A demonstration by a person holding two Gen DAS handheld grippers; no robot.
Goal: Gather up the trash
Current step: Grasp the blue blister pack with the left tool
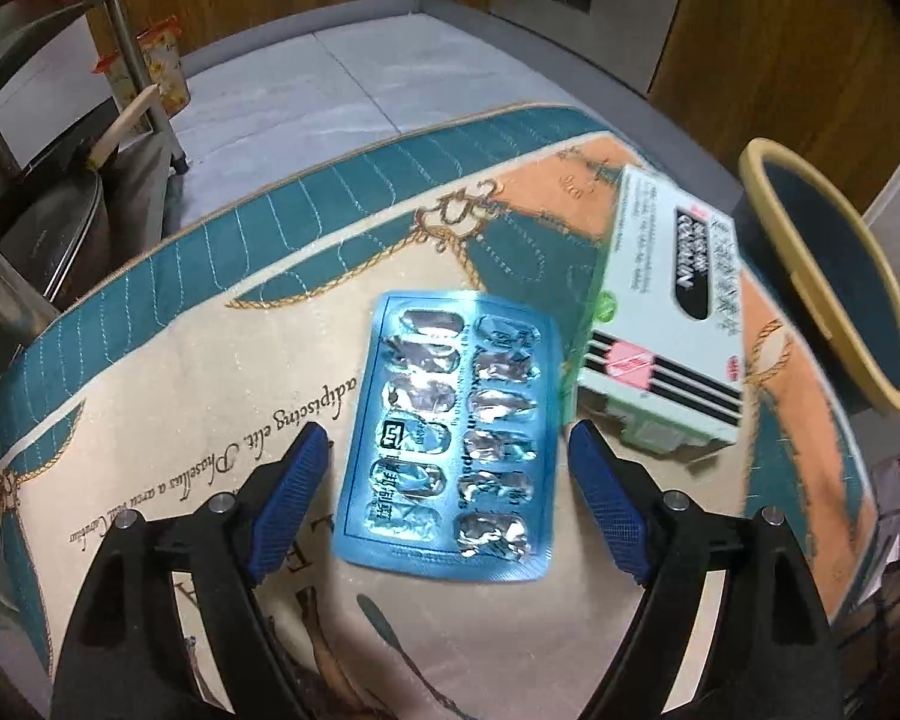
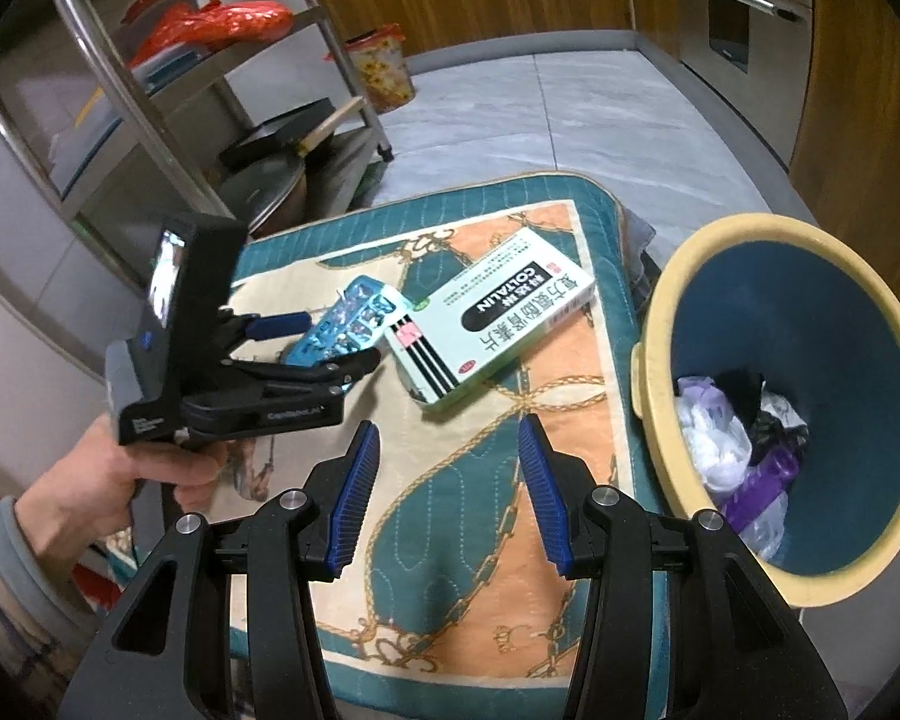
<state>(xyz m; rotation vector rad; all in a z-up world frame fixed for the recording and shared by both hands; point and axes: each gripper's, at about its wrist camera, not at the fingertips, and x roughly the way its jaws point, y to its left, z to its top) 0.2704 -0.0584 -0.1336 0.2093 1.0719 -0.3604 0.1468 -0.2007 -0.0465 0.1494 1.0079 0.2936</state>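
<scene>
While the patterned mat (image 1: 222,372) fills most of the left wrist view and the yellow-rimmed bin (image 2: 744,240) with bagged rubbish sits at the right of the right wrist view, the medicine box (image 1: 660,312) lies right of centre, just beside the blister pack (image 1: 444,438). That empty foil pack, at centre frame, looks light, thin and slippery, so its long edges seem the best hold. Left hand-held gripper (image 1: 450,438) is spread around it, not touching; right hand-held gripper (image 2: 450,438) hangs half-spread, empty.

Patterned mat (image 1: 210,360) on tiled floor (image 2: 540,114); metal rack (image 2: 168,120) beside mat.
</scene>
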